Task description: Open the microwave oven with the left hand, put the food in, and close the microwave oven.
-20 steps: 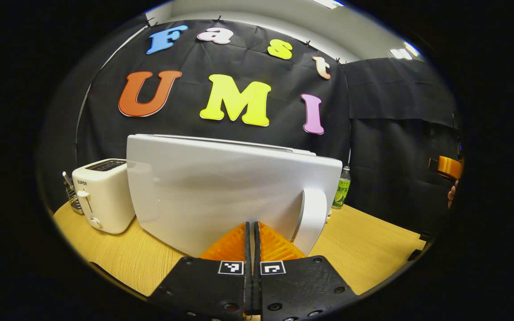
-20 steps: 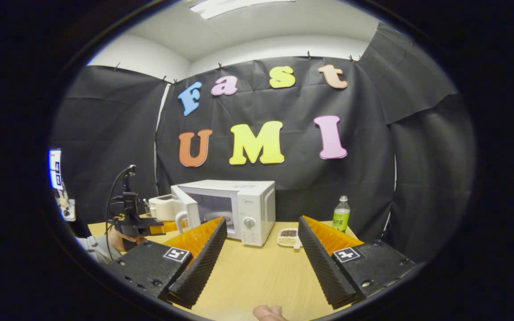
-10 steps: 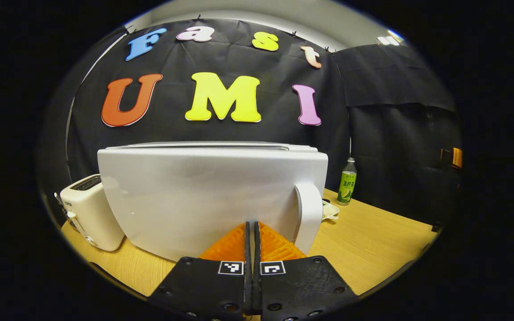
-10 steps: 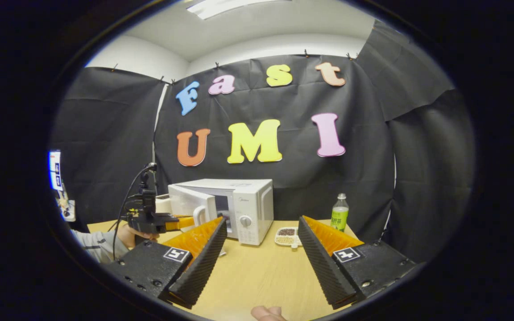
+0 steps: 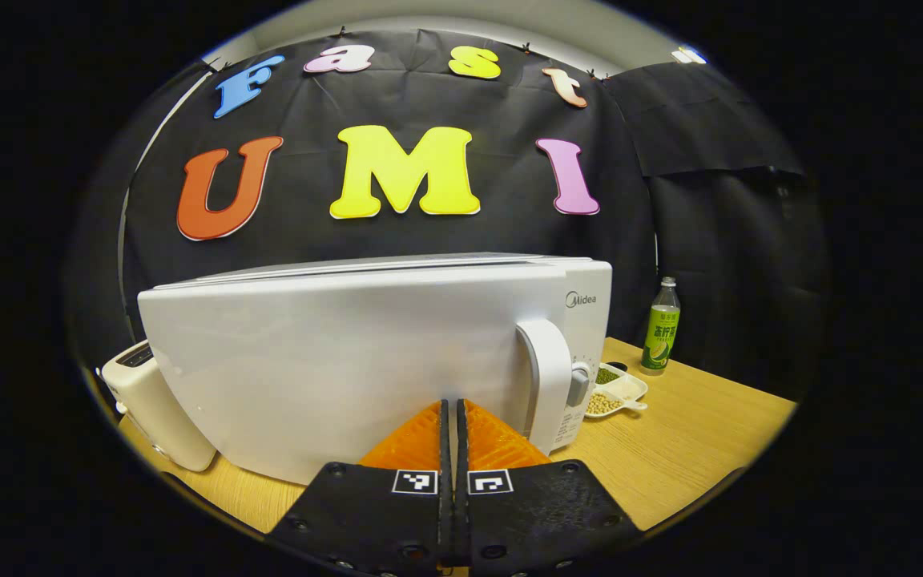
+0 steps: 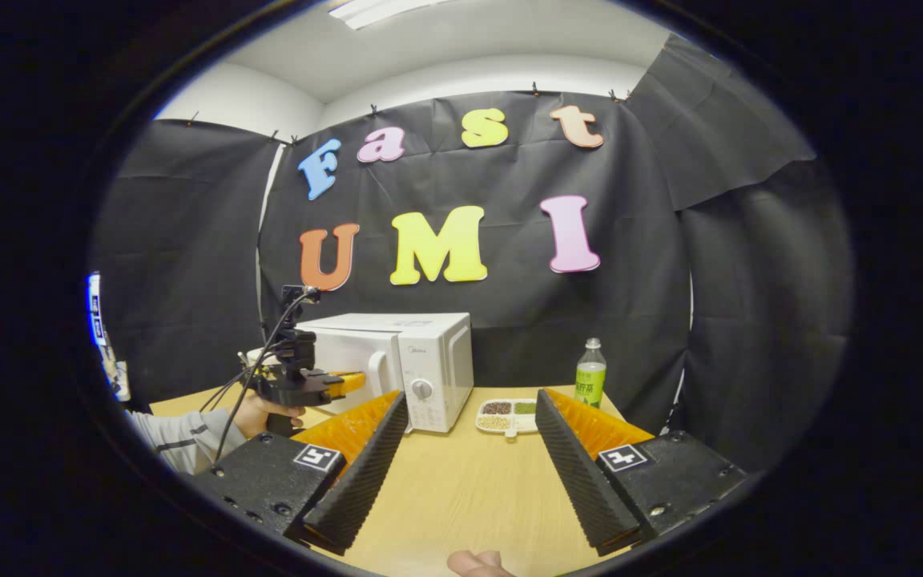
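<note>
1. The table (image 6: 461,489) carries the microwave (image 5: 365,353) at centre, door flush against its body.
2. Left gripper (image 5: 453,417) clenched, tips against the door (image 5: 333,361).
3. Right gripper (image 6: 468,457) released, holding nothing.
4. Food tray (image 6: 507,416) at the microwave's three o'clock.

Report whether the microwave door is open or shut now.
Shut, or nearly: the door lies flush with the microwave front, left gripper against it.

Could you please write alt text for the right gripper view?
The right gripper, fingers spread open, hovers over a wooden table facing a white microwave. To its left, a hand holds the left gripper against the microwave door; a divided food dish and a green bottle stand right of it.
</note>
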{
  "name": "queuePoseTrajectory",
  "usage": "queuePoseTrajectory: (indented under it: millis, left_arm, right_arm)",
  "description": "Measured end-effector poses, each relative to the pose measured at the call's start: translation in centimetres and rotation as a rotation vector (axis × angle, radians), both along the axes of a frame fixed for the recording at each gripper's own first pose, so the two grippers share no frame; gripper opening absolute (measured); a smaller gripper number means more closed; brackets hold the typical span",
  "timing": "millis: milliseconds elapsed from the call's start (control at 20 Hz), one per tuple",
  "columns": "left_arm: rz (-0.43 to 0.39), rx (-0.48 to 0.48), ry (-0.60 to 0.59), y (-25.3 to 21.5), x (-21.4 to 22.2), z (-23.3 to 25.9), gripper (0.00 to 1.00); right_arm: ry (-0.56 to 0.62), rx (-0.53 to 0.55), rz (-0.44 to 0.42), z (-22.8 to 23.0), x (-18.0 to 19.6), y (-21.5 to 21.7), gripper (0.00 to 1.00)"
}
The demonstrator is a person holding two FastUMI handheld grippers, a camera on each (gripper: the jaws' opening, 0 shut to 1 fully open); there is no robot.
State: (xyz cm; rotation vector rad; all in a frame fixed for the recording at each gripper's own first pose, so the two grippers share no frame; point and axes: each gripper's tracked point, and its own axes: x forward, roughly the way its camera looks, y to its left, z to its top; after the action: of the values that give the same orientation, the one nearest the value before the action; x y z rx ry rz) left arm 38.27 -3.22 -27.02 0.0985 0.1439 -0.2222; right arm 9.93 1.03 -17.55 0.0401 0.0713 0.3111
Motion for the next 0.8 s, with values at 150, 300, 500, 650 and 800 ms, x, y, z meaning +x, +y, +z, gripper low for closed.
queuePoseTrajectory:
  millis: [150, 300, 500, 650, 800]
  left_arm:
    - [0.024, -0.048, 0.032, 0.3, 0.7, -0.2, 0.00]
    - [0.038, -0.075, 0.066, 0.4, 0.2, -0.2, 0.00]
    - [0.047, -0.079, 0.088, 0.7, -4.9, 1.6, 0.01]
    - [0.068, -0.103, 0.072, 1.2, -10.2, 3.7, 0.76]
    - [0.139, -0.047, 0.042, 2.8, -15.9, 6.0, 0.98]
  right_arm:
    - [0.005, 0.003, -0.016, 0.2, -1.1, 0.2, 1.00]
    - [0.022, 0.011, -0.033, 0.1, -2.3, 0.4, 1.00]
    - [0.010, 0.062, -0.055, 0.9, -4.9, 0.9, 0.96]
    - [0.004, 0.065, -0.049, 1.6, -7.0, 1.4, 1.00]
    - [-0.033, 0.029, -0.072, 2.9, -8.6, 1.1, 1.00]
